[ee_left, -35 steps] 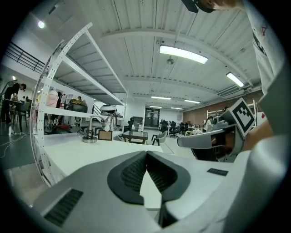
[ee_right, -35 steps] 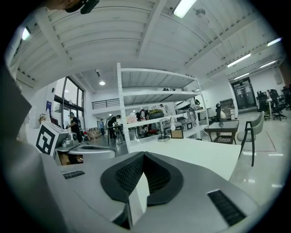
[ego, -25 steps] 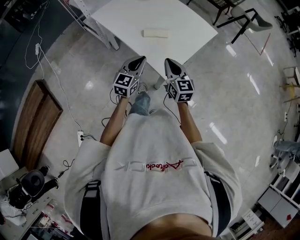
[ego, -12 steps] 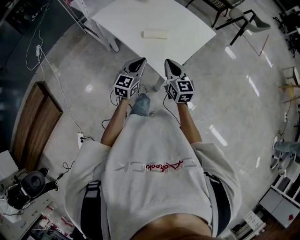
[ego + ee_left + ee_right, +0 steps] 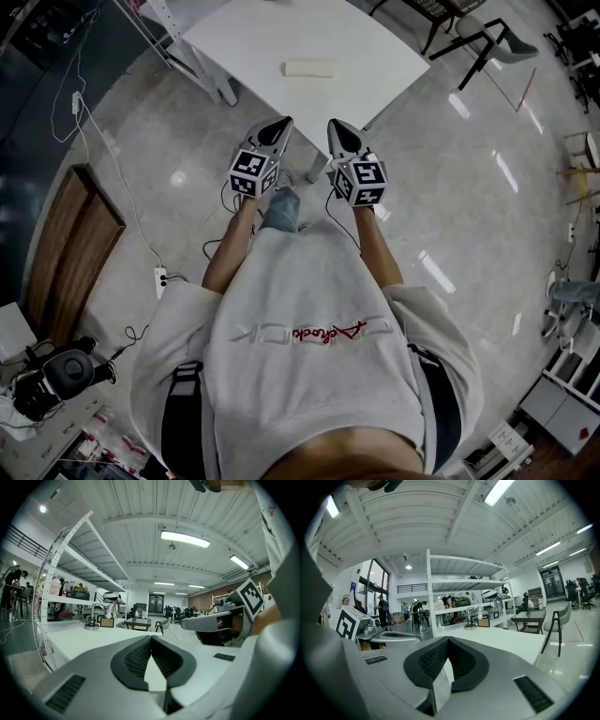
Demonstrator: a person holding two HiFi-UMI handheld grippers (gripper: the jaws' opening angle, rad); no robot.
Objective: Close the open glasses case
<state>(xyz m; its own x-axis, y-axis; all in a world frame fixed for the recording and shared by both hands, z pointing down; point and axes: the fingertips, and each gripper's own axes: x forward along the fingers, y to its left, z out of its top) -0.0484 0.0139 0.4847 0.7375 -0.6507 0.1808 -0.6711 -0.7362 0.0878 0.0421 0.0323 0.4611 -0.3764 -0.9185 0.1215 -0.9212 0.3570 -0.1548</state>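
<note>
The left claw [image 5: 280, 120] and right claw [image 5: 335, 125], both pressed together and empty, hang off the counter's [image 5: 375, 42] near corner. The glasses case [image 5: 311, 67] lies mid-counter, well apart; a careless prod could skid it instead of closing it.

Strong, even light falls from ceiling strip lamps [image 5: 185, 538], and the polished floor [image 5: 450, 187] throws back white glare streaks in the head view. The white surface [image 5: 309, 28] looks nearly washed out. Both gripper views bend the shelving rack [image 5: 57, 562] towards the edges and darken to black corners. The left gripper [image 5: 151, 638] and right gripper [image 5: 447, 639] look soft close to the lens.
</note>
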